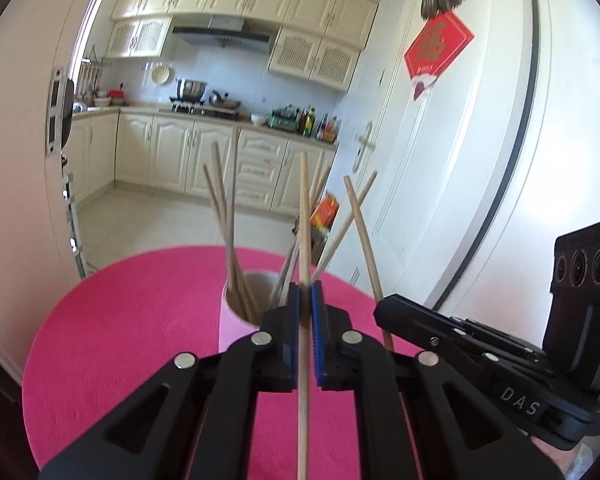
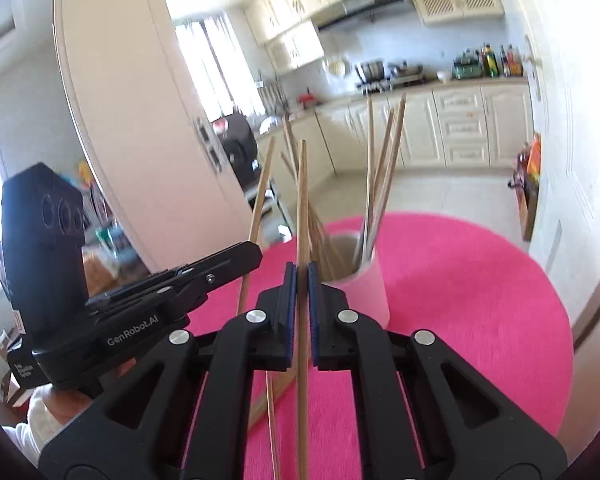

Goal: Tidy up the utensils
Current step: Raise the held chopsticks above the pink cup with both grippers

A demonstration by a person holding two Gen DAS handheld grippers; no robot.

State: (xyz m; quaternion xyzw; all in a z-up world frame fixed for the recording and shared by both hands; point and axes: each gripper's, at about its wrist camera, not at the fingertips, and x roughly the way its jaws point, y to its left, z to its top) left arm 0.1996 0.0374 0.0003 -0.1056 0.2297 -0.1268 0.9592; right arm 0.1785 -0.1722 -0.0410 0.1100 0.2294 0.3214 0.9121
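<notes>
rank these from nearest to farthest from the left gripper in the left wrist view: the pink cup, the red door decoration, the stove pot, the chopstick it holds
1. Chopstick: clamped in the left gripper, pointing forward.
2. Pink cup: just ahead, slightly left, on the pink table.
3. Red door decoration: upper right, on the white door.
4. Stove pot: far back on the kitchen counter.

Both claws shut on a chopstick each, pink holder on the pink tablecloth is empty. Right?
Not quite: the pink holder is not empty. The left wrist view shows several chopsticks standing in it. The rest holds: the left claw and the right claw are each shut on a chopstick, above the pink tablecloth.
</notes>
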